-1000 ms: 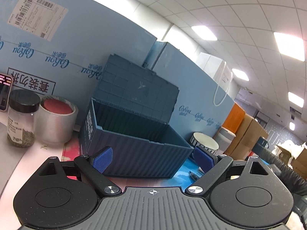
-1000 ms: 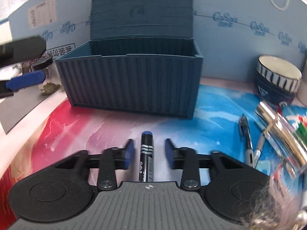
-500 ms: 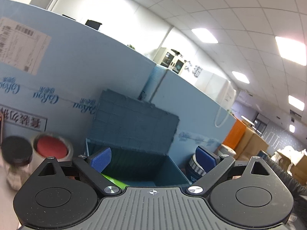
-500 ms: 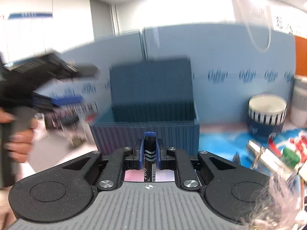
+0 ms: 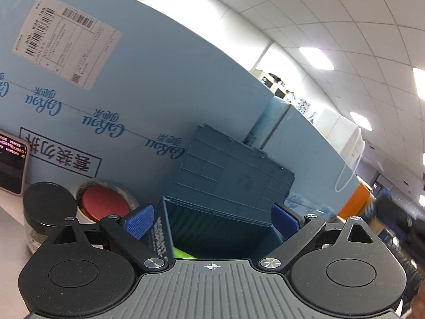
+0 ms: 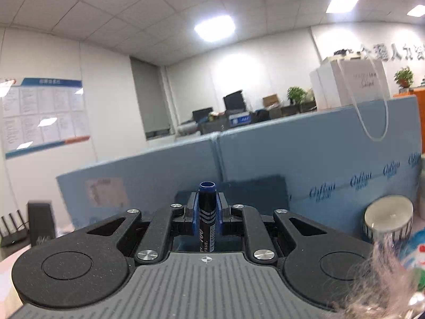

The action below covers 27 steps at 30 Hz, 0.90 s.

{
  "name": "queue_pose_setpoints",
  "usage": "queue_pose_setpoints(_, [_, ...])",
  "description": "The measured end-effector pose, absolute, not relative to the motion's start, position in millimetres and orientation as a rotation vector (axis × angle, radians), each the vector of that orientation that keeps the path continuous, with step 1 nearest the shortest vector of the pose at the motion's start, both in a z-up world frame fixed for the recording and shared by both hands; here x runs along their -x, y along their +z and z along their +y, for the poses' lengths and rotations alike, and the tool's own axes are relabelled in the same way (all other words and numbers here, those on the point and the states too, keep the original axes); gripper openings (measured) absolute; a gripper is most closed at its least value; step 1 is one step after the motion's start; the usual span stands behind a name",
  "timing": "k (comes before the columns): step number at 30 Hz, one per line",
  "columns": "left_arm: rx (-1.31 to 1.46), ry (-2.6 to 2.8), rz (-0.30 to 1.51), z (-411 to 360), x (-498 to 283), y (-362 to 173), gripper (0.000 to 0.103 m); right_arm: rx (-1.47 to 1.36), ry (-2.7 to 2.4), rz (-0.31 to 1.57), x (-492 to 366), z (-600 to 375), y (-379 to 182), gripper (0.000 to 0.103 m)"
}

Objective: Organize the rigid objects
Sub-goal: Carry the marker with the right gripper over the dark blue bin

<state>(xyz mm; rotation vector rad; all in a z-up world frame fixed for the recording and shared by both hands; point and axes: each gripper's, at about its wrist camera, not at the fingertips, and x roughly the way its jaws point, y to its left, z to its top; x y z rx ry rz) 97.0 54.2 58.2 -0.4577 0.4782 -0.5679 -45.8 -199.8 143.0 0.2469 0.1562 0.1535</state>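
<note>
My right gripper (image 6: 207,212) is shut on a dark blue marker (image 6: 206,215) and holds it raised and tilted up, with the raised lid of the dark blue container box (image 6: 252,191) behind it. My left gripper (image 5: 212,219) is open and empty, held just in front of and above the open box (image 5: 220,228). The box's lid (image 5: 233,175) leans against the blue board. Something green (image 5: 183,254) lies inside the box.
A jar with a black lid (image 5: 49,207) and a roll of tape around a red lid (image 5: 105,207) stand left of the box. A phone (image 5: 10,167) leans on the blue board (image 5: 132,93). A striped bowl (image 6: 387,218) stands at the right.
My right gripper closed on the marker, lifted it off the table and tilted upward. My left gripper rose and tilted up toward the box's opening.
</note>
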Motion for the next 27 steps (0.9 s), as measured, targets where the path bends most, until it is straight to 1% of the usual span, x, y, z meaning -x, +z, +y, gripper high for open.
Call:
queue_pose_setpoints(5, [0.465,-0.548,0.495,59,-102,53,0.097,-0.26,0.108,0.119,15,-198,150,0.013])
queue_pose_setpoints(11, [0.468,-0.524,0.524,64,-111,46,0.097,-0.218,0.059,0.161,-27,-186,137,0.013])
queue_pose_setpoints(15, [0.469,-0.517,0.533,65,-113,44,0.097,-0.2,0.033,0.223,-48,-182,119,0.013])
queue_pose_setpoints(20, [0.454,-0.519,0.551,62,-115,42,0.097,-0.115,-0.046,0.278,-64,-180,98,0.013])
queue_pose_setpoints(27, [0.447,-0.522,0.557,60,-116,40,0.097,0.052,-0.124,0.324,-75,-176,82,0.013])
